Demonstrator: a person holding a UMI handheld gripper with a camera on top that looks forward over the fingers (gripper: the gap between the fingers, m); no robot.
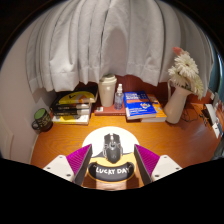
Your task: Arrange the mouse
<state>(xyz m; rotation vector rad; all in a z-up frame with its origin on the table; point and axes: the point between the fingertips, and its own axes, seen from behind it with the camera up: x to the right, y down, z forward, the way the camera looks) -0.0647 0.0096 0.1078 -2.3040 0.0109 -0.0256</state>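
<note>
A black mouse point(112, 146) lies on a round white mouse pad point(112, 131) with a black wrist rest point(111, 171) marked "LUCKY DAY". The pad sits at the near edge of the wooden desk point(160, 135). My gripper point(112, 150) is open, with its magenta pads point(80, 158) on either side of the mouse. The mouse stands between the fingers with a gap at each side and rests on the pad.
Along the back of the desk, from the left, are a green mug point(41, 118), a stack of books point(72, 103), a beige jar point(107, 92), a small bottle point(119, 97), a blue book point(143, 105) and a vase of flowers point(180, 90). White curtains point(110, 40) hang behind.
</note>
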